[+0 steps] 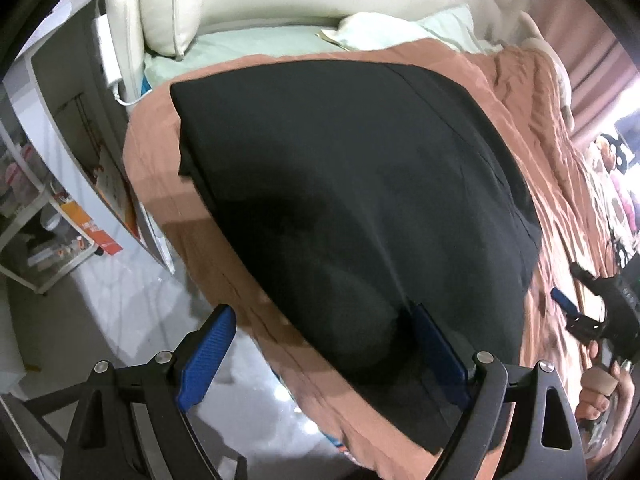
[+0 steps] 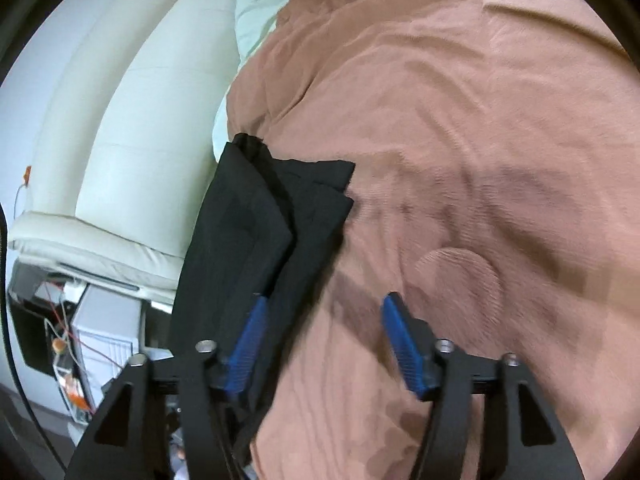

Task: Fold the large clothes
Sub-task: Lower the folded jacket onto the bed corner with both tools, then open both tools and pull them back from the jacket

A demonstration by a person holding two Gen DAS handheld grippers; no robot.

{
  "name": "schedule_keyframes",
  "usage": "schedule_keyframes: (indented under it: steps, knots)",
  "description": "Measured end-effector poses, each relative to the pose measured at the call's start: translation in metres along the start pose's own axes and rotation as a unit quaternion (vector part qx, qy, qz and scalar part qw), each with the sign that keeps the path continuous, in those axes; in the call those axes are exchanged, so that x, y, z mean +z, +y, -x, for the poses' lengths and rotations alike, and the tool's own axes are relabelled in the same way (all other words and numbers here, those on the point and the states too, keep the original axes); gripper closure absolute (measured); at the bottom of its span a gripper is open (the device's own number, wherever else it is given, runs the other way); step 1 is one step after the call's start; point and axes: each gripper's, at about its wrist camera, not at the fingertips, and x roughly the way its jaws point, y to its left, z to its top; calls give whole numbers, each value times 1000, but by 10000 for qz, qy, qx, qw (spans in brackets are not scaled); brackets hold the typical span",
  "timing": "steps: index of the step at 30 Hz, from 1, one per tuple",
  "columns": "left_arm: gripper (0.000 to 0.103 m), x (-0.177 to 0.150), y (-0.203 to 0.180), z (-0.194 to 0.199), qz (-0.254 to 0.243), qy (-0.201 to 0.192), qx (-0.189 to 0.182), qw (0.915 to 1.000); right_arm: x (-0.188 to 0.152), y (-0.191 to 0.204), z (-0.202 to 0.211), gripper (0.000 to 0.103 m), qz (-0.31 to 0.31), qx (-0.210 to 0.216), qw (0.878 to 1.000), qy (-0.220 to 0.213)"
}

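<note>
- The black garment [image 1: 360,208] lies folded and flat on the rust-brown blanket [image 1: 532,128] that covers the bed; in the left wrist view it fills the middle, with brown cloth showing on its left, far and right sides.
- Its far-left corner [image 1: 176,88] is a sharp, squared edge, well short of the pale green sheet [image 1: 248,42] and the cream headboard cushion [image 1: 176,4] beyond.
- The left gripper [image 1: 324,350] is released, its blue pads spread wide: the left pad hangs over the bed's near-left edge and the pale floor [image 1: 132,300], the right pad is above the garment's near part. Nothing is pinched between them.
- The right gripper [image 2: 324,344] is also let go, with an open gap between its blue fingers; only blanket shows in that gap.
- In the right wrist view the garment's layered, stepped edges [image 2: 320,196] sit just left of the gripper, and its left finger [image 2: 248,352] overlaps the dark cloth; the picture is blurred, so contact there is uncertain.
- To the right of the garment the blanket is wide, wrinkled and free of objects.
- At the left edge, a white shelf unit [image 1: 44,216] stands close beside the bed, narrowing the floor there.
- The person's hand [image 1: 600,388] grips the other tool at the far right of the left wrist view.
</note>
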Motion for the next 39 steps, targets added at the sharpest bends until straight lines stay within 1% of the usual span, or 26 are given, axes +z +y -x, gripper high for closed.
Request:
schedule_keyframes:
  steps: [2, 3, 5, 9, 12, 14, 16, 19, 21, 24, 26, 30, 32, 34, 39]
  knots:
    - [13, -8, -6, 4, -20, 44, -69, 10000, -4, 5, 13, 39, 83, -1, 10000, -2]
    - [13, -13, -9, 5, -42, 88, -119, 9999, -6, 8, 19, 36, 123, -22, 9999, 2]
    - [13, -23, -18, 8, -113, 139, -152, 9997, -10, 15, 32, 21, 248, -86, 9997, -14]
    - [13, -46, -40, 14, -319, 226, -136, 9991, -22, 26, 62, 16, 508, -3, 9987, -49]
    - [16, -58, -56, 25, -515, 150, -33, 9986, -31, 32, 89, 7, 720, -54, 9973, -126]
    - [17, -63, -66, 36, -593, 53, 1, 9982, -38, 35, 109, 5, 856, -100, 9960, -215]
    - [17, -68, -78, 52, -693, -121, -16, 9975, -42, 37, 132, 0, 948, -125, 9950, -298]
    - [17, -74, -92, 72, -805, -376, -64, 9960, -48, 38, 157, 0, 1039, -155, 9937, -401]
    - [17, -78, -101, 82, -826, -446, -109, 9955, -52, 38, 175, 0, 1106, -212, 9926, -452]
    - [17, -82, -115, 99, -898, -489, -306, 9943, -60, 40, 203, 0, 1209, -287, 9909, -527]
    - [17, -85, -125, 112, -961, -574, -367, 9930, -65, 44, 222, 0, 1323, -345, 9887, -610]
    - [16, -90, -150, 141, -1138, -782, -554, 9889, -75, 50, 261, 0, 1542, -543, 9833, -795]
    - [11, -93, -161, 153, -1209, -855, -589, 9872, -81, 54, 285, 0, 1651, -631, 9797, -950]
    - [6, -99, -173, 167, -1274, -1011, -716, 9841, -89, 57, 308, 0, 1723, -723, 9762, -1097]
    - [4, -115, -192, 194, -1458, -1188, -973, 9773, -110, 61, 355, 0, 1746, -991, 9692, -1425]
